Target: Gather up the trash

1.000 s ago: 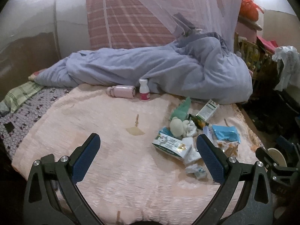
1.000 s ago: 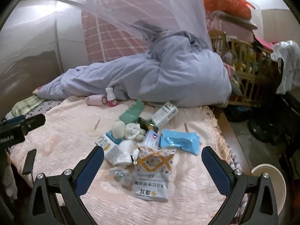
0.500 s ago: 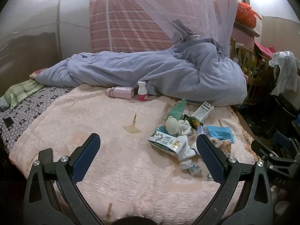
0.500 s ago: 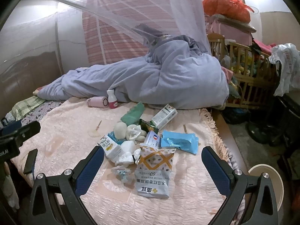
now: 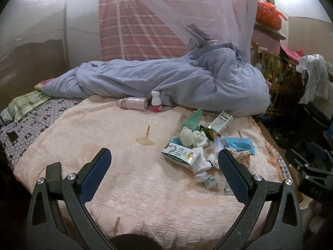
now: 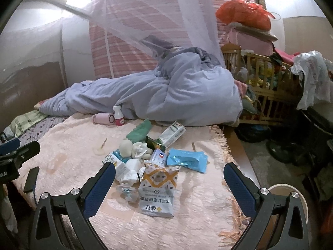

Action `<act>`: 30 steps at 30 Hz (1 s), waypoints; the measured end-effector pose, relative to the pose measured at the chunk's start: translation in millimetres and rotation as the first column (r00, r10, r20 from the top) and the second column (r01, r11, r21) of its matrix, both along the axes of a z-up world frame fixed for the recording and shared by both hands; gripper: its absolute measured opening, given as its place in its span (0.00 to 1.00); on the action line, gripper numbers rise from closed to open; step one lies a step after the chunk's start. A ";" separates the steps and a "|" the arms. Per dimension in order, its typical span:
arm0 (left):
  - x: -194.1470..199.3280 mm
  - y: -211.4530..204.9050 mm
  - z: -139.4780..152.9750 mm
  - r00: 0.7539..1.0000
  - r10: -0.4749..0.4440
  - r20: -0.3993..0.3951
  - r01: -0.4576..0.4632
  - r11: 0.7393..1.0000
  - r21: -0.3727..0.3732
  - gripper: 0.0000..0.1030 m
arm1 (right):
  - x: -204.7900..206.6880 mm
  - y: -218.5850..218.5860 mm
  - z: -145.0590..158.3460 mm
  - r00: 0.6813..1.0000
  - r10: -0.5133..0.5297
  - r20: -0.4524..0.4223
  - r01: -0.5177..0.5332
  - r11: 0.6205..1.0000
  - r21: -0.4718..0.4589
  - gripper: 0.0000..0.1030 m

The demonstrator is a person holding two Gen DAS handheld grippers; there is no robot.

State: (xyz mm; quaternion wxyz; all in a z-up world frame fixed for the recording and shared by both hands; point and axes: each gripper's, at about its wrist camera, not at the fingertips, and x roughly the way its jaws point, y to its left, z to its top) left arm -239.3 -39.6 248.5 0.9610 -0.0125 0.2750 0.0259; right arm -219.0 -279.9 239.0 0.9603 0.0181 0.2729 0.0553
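- We see a bed covered by a pale pink blanket [image 6: 187,218], with a heap of trash [image 6: 145,162] lying toward its right edge, between our two grippers and a rumpled blue duvet [image 6: 166,100].
- Our left gripper [image 5: 164,166] and right gripper [image 6: 169,180] each hover above the near part of the bed, jaws spread wide, holding nothing.
- Nearest the right gripper lies a white snack bag [image 6: 158,189] with an orange pattern; its long axis runs from near to far, its torn mouth pointing away toward the duvet.
- A blue wipes packet [image 6: 187,159] lies flat just beside it, long axis running left to right.
- A white carton [image 5: 181,154] lies on its side, long axis slanting left to right.
- We judge that crumpled tissues [image 6: 129,177] touching the bag could be dragged along or scattered by a careless pinch.
- We judge that the open bag could spill if lifted by its closed end.
- A round white bin [image 6: 289,195] shows on the floor at right; light scraps could miss it.
- A small upright bottle [image 6: 119,116] by the duvet may not be trash.
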 end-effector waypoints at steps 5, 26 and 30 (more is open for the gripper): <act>0.2 -7.1 -0.3 1.000 -0.012 0.015 0.012 1.000 -0.005 0.99 | -6.4 -7.0 2.8 1.000 -0.013 0.007 0.013 0.999 -0.029 1.00; 45.3 10.6 -50.6 0.994 -0.082 -0.078 0.078 0.995 -0.055 0.99 | 25.9 7.5 -24.9 0.998 0.000 -0.060 -0.004 0.998 -0.065 1.00; 58.4 13.3 -64.2 0.989 -0.109 -0.103 0.102 0.992 -0.067 0.99 | 34.2 4.6 -36.3 0.996 -0.003 -0.094 -0.002 0.999 -0.054 1.00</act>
